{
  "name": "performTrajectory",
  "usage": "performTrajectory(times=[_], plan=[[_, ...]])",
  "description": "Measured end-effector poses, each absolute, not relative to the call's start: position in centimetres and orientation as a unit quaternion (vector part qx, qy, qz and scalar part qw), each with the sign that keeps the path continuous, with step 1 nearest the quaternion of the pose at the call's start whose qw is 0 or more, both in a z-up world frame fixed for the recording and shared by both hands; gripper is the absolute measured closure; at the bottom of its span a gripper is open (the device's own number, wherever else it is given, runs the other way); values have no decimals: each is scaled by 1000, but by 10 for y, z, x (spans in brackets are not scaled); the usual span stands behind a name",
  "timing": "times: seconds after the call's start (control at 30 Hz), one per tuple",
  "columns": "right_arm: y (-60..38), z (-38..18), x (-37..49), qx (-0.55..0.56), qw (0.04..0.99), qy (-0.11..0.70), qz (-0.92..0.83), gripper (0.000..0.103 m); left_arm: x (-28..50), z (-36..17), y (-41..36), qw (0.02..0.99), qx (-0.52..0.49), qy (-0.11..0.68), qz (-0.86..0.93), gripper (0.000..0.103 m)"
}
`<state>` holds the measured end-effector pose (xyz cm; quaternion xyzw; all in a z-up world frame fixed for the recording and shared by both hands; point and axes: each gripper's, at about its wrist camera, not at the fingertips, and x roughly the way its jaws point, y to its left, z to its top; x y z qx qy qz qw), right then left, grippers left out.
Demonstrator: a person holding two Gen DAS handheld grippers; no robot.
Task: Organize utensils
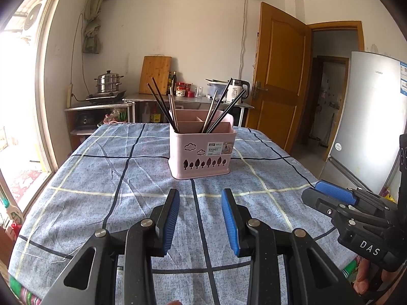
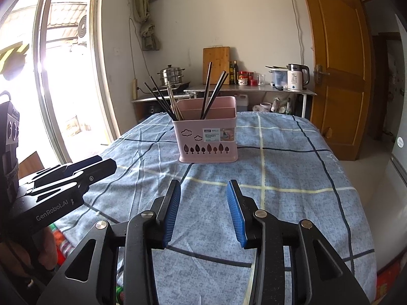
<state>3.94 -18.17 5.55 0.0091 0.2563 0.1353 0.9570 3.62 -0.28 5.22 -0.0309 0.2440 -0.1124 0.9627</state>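
Observation:
A pink utensil basket [image 1: 202, 152] stands upright mid-table on the blue checked cloth; it also shows in the right wrist view [image 2: 207, 137]. Several chopsticks [image 1: 162, 106] lean in its left compartment and several more [image 1: 221, 106] lean in the right ones; they show in the right wrist view too [image 2: 213, 94]. My left gripper [image 1: 201, 198] is open and empty, short of the basket above the cloth. My right gripper [image 2: 203, 190] is open and empty, also short of the basket. Each gripper appears at the other view's edge, the right one [image 1: 328, 195] and the left one [image 2: 101, 165].
The table [image 1: 101, 178] ends at its far edge behind the basket. A counter [image 1: 188, 99] with a kettle, jars, cutting board and steamer pot stands against the back wall. A fridge [image 1: 368, 132] and wooden door [image 1: 279, 76] are at right, a glass door at left.

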Motion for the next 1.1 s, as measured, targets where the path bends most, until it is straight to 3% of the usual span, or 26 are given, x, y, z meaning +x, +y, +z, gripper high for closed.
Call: performTrajectory(times=[1.1], plan=[[-180,56,39,6,958,255,132,64,35,46,-7,962,-18,246,-114,69]])
